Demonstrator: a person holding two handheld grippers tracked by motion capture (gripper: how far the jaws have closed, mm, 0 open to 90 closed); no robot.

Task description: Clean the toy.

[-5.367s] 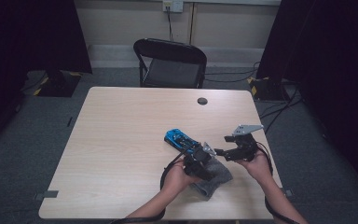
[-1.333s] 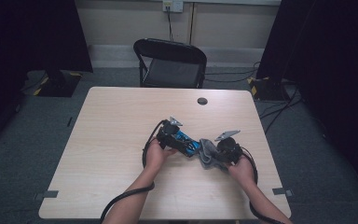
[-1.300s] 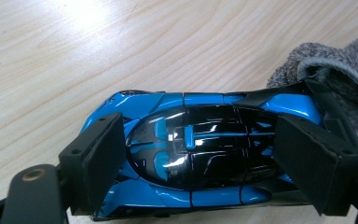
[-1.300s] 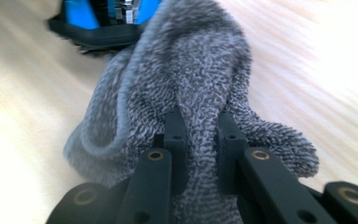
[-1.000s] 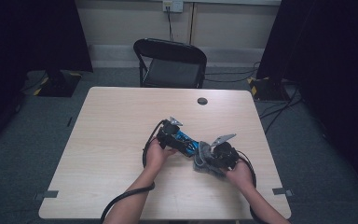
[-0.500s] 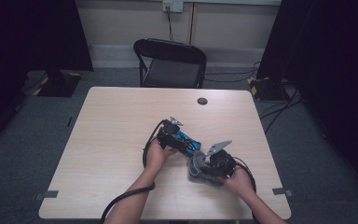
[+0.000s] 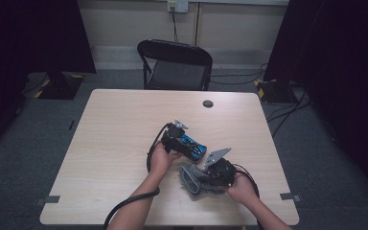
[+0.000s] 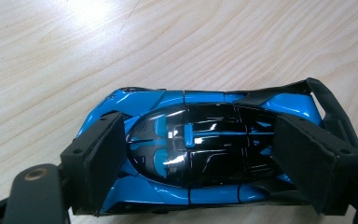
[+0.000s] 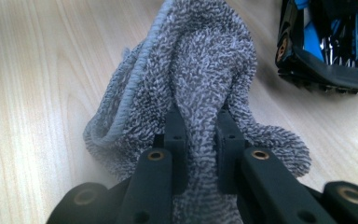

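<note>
A blue and black toy car [image 7: 191,146] sits on its wheels just right of the middle of the high view, its long axis running from upper left to lower right; in the left gripper view it spans the lower half of the frame, its glossy black roof [image 8: 200,144] upward and its blue flanks showing. A grey terry cloth [image 7: 194,178] lies crumpled just below and right of it in the high view, one fold [image 9: 200,107] pinched up at the centre of the right gripper view.

Toy car [image 8: 200,149] glossy plastic; cloth [image 9: 200,84] rough terry; table [image 7: 115,139] smooth matt wood.
</note>
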